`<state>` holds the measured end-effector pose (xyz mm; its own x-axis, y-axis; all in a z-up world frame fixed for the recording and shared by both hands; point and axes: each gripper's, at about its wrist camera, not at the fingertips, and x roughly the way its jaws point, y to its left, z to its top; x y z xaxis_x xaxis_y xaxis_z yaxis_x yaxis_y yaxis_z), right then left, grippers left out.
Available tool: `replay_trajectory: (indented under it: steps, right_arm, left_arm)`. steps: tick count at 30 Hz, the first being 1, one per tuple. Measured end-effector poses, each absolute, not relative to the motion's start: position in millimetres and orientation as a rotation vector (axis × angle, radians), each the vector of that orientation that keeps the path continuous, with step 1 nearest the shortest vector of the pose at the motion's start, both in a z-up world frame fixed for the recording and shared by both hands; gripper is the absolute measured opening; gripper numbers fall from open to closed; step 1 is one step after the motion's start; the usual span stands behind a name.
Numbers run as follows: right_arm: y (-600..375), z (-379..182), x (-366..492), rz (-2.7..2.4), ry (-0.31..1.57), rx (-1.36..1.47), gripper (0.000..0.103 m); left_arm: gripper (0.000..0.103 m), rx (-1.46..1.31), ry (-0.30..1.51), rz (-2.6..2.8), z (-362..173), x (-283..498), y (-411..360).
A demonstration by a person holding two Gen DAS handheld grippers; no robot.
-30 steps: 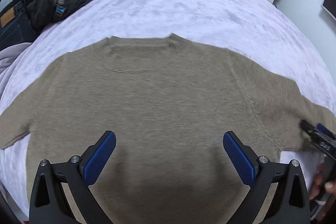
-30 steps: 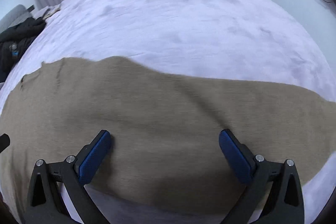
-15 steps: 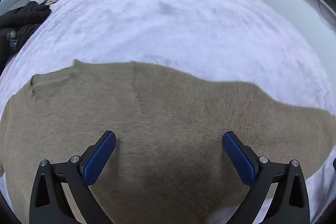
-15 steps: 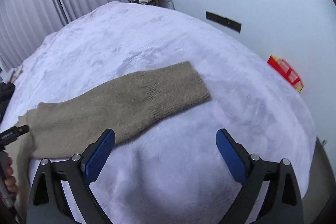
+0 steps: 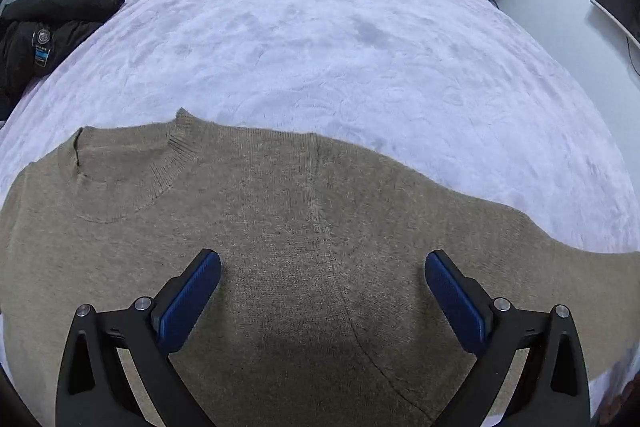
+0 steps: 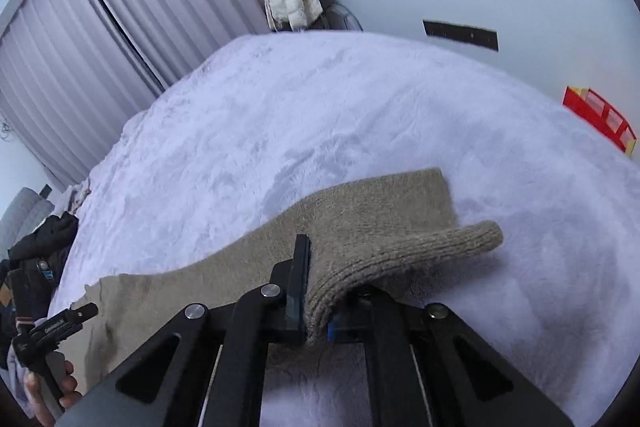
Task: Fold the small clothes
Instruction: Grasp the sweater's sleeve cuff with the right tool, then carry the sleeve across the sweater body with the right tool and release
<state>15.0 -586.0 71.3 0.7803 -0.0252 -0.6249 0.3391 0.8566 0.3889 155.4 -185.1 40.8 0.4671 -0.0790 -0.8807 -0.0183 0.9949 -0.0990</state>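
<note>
The tan sweater [image 5: 280,247] lies flat on the bed [image 5: 340,47], its hem cut off below, its right cuff [image 6: 420,251] pinched in the right gripper [image 6: 316,311], pads half buried in knit, while the left gripper [image 5: 322,291] hovers over the chest, jaws spread.

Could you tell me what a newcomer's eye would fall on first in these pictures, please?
First the tan knit sweater spread flat across the near part of the pale plush bed cover. Next, the right hand-held gripper shut on the ribbed sleeve cuff, lifting it, while the left hand-held gripper hovers open over the sweater's body.
</note>
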Motion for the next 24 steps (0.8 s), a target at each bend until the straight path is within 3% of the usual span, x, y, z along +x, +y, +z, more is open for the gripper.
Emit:
replay_trajectory:
  steps: [2,5,12,15,19,24]
  right_arm:
    - [-573.5,83.0,1.0,-0.228,0.602,0.46,0.007]
    - [-560.9,80.5,2.6,-0.269,0.631,0.374,0.006]
    - [-581.8,48.5,14.4,-0.307,0.755,0.417,0.007]
    - [-571.5,63.6,13.6,-0.322,0.739,0.357,0.006]
    - [-543.9,96.4,16.9,-0.317,0.71,0.269,0.006]
    - [-479.1,154.1,14.2,-0.277,0.627,0.122,0.006]
  left_arm:
    - [0.103,-0.027,1.151,-0.025,18.1,158.5,-199.4]
    - [0.103,0.146,1.076,0.04,15.3,156.2,-226.2]
    - [0.103,-0.028,1.054,-0.073,36.2,126.5,-202.4]
    - [0.103,0.051,1.124,-0.029,5.7,135.0,-212.7]
    - [0.103,0.06,1.128,-0.094,28.6,137.2,-213.0]
    - [0.103,-0.107,1.034,-0.103,57.6,104.7,-140.4]
